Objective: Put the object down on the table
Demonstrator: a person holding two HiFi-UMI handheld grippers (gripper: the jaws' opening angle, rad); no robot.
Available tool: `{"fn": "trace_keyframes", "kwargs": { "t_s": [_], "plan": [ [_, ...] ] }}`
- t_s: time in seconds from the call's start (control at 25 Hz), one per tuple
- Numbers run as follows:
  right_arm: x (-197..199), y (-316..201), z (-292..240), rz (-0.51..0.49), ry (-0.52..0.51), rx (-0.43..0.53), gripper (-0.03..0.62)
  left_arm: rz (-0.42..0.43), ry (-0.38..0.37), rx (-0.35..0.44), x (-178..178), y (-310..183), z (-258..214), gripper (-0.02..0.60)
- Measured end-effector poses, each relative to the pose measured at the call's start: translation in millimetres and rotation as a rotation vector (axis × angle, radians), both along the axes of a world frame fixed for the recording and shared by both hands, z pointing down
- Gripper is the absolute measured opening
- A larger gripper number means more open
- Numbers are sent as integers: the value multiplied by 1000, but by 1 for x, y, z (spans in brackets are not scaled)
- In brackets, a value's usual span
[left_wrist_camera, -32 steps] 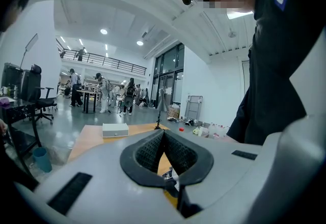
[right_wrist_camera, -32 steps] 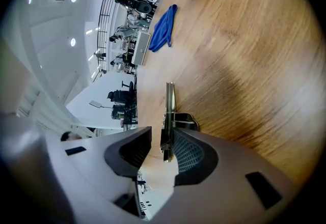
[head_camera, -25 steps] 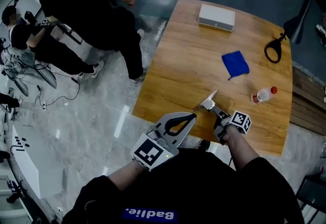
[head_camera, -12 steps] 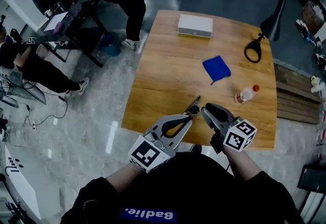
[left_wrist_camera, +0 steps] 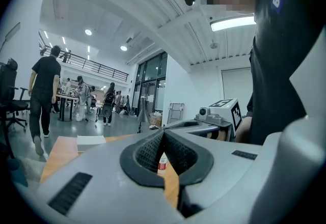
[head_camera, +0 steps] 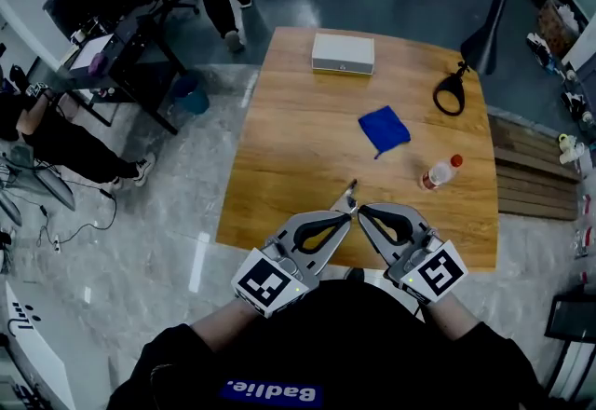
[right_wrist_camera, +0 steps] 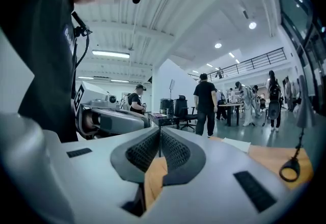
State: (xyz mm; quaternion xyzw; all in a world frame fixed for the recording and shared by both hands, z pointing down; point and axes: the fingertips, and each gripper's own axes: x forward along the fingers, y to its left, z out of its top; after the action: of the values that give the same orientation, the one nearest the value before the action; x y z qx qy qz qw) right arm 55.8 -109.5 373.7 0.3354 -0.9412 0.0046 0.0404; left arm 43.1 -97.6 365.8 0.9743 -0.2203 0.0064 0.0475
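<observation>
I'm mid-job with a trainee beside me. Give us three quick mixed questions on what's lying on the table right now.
1. True or false: the blue cloth lies on top of the white box.
2. Which thing sits nearest the table's edge farthest from the person? A) white box B) blue cloth C) bottle
3. Fill in: the bottle's cap is ___.
Key: 1 false, they lie apart; 2 A; 3 red.

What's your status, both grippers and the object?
Left gripper shut, empty. Right gripper closing, empty. Small metal object apparently on table, near edge. Nothing in the way.
</observation>
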Motion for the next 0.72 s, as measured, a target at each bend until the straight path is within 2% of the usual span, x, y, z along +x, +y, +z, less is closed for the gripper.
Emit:
{"fn": "trace_keyframes", "kwargs": {
  "t_s": [0.24, 0.72],
  "plan": [
    [-10, 2, -9, -22, 16, 71, 5, -2, 2, -5, 0, -3, 1, 8],
    [-17, 5, -8, -33, 26, 78, 5, -8, 0, -14, -4, 0, 5, 8]
  ]
}}
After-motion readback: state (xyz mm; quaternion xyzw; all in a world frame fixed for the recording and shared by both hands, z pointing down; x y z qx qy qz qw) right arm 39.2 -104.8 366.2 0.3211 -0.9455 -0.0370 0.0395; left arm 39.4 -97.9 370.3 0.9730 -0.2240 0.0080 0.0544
